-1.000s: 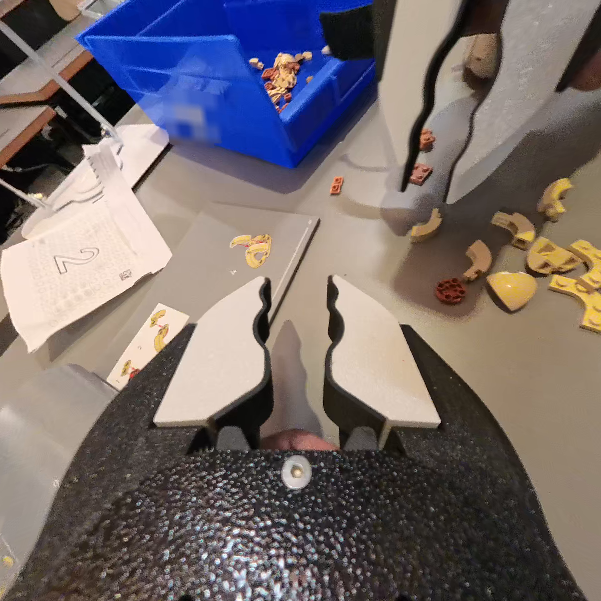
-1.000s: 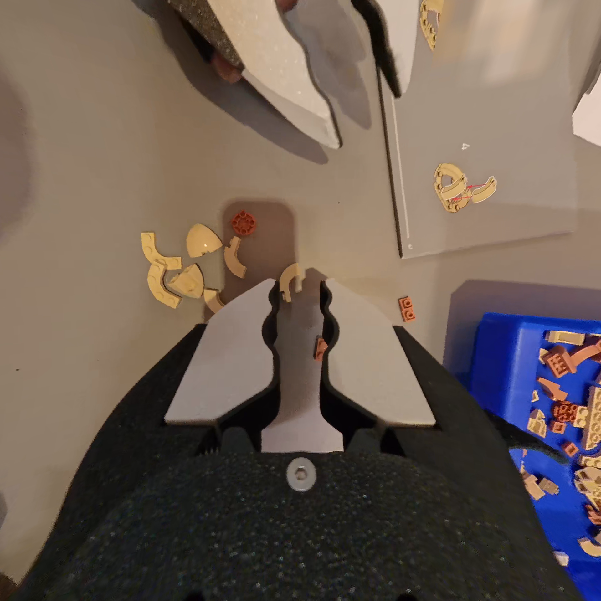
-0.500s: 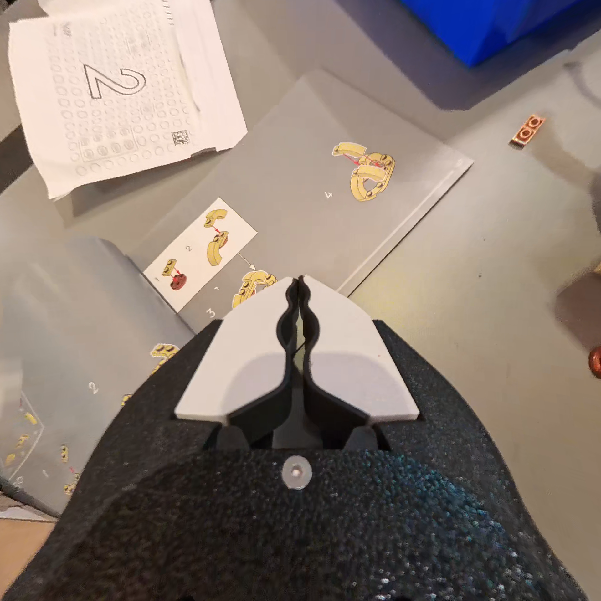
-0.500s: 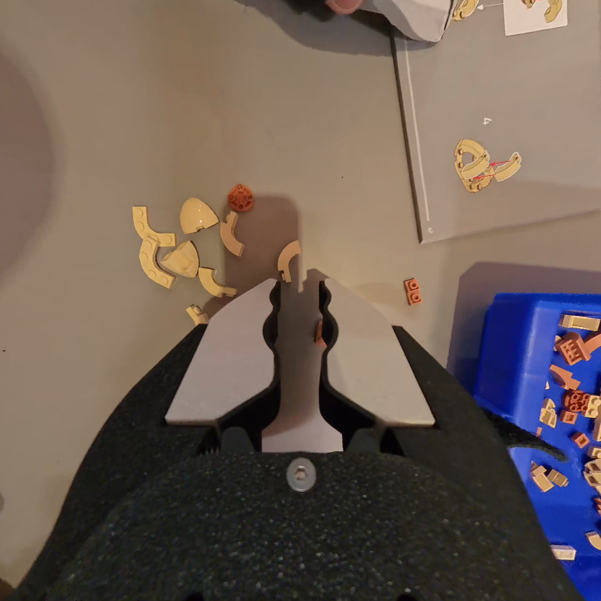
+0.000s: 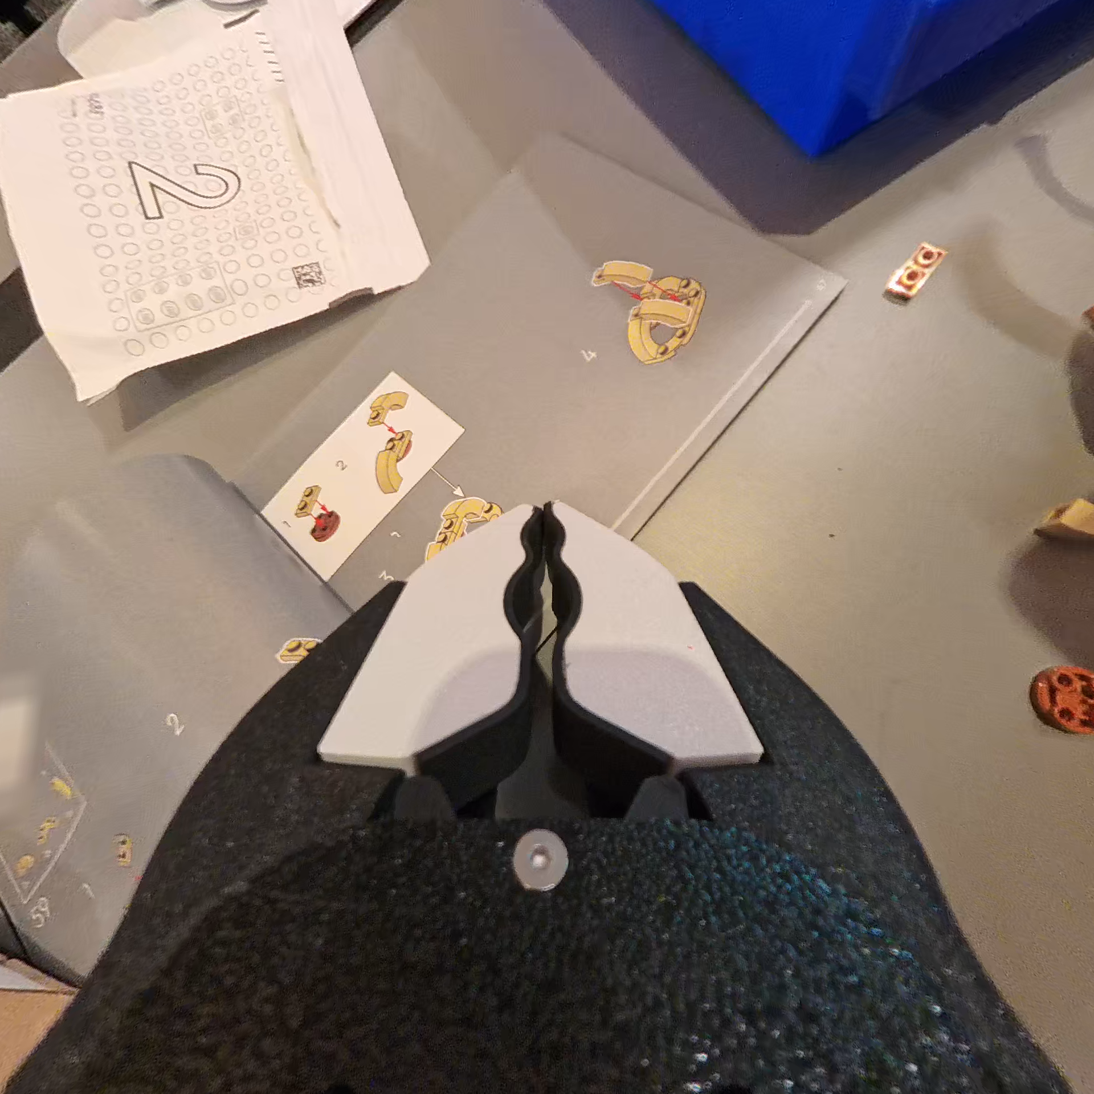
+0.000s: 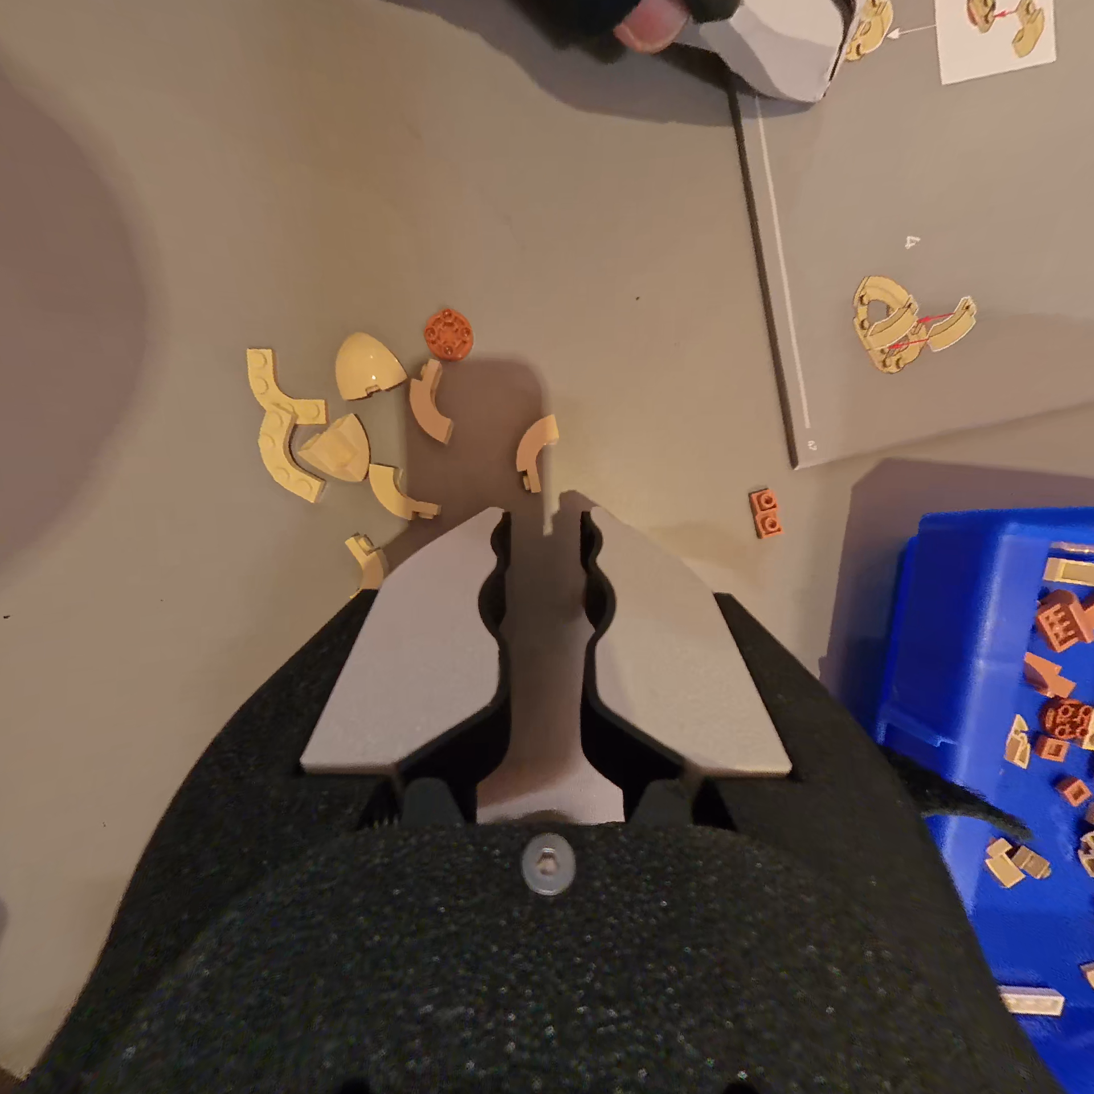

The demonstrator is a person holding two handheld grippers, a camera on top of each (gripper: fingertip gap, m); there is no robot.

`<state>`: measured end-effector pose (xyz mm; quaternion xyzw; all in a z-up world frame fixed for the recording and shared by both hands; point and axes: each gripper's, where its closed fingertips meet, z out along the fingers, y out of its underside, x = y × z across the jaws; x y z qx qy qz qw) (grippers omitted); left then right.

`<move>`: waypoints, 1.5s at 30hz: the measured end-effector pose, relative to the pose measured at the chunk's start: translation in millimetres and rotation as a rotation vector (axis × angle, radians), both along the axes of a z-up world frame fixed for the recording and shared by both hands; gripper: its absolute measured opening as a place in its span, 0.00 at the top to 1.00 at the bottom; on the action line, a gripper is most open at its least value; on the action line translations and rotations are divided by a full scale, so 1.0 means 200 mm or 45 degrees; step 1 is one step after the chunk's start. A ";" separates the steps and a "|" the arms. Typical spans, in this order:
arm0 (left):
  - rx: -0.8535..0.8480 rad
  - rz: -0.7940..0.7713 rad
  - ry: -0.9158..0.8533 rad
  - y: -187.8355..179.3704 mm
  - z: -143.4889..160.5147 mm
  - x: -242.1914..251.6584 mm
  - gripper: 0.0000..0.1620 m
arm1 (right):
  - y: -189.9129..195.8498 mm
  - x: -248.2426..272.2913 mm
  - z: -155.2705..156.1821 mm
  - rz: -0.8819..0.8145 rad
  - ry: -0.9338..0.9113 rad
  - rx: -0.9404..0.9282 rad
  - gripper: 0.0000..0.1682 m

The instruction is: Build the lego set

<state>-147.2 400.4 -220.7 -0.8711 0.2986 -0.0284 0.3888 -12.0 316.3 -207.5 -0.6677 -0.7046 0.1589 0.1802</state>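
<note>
**Inspector:** Jaws first. How did each stand?

**Assistant:** Left gripper (image 5: 543,508) was clenched, tips meeting, nothing between them. Right gripper (image 6: 544,514) was released, with a clear gap between its fingers and nothing gripped.

**Inspector:** What lay before the left tips?

**Assistant:** They sat over the near edge of the booklet (image 5: 533,367), which spread ahead and to the left. A white bag (image 5: 195,213) lay further ahead on the left, a blue bin (image 5: 858,65) far ahead on the right. A small brown plate (image 5: 915,271) lay ahead on the right; a round brown piece (image 5: 1065,698) sat right of the fingers.

**Inspector:** And the right tips?

**Assistant:** A tan arch (image 6: 536,447) lay just ahead of the gap, not touching. More tan pieces (image 6: 302,426) clustered ahead on the left, the round brown piece (image 6: 450,334) beyond them. The brown plate (image 6: 768,512) lay just right of the tips, the bin (image 6: 959,621) further right, holding loose bricks.
</note>
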 end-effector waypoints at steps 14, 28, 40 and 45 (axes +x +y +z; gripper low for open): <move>0.424 -0.305 -0.131 -0.21 0.23 0.16 0.89 | -0.01 -0.11 0.16 -0.084 0.306 0.057 0.90; 0.657 -0.508 -0.420 -0.33 0.42 0.28 0.89 | 0.10 -0.10 0.59 -0.454 1.332 0.013 0.66; 0.545 -0.504 -1.109 -0.46 0.64 0.52 0.97 | 0.06 -0.21 0.94 -0.591 1.968 -0.310 0.58; 0.495 -0.434 -1.063 -0.43 0.58 0.54 1.00 | 0.02 -0.27 1.04 -0.544 2.094 -0.289 0.56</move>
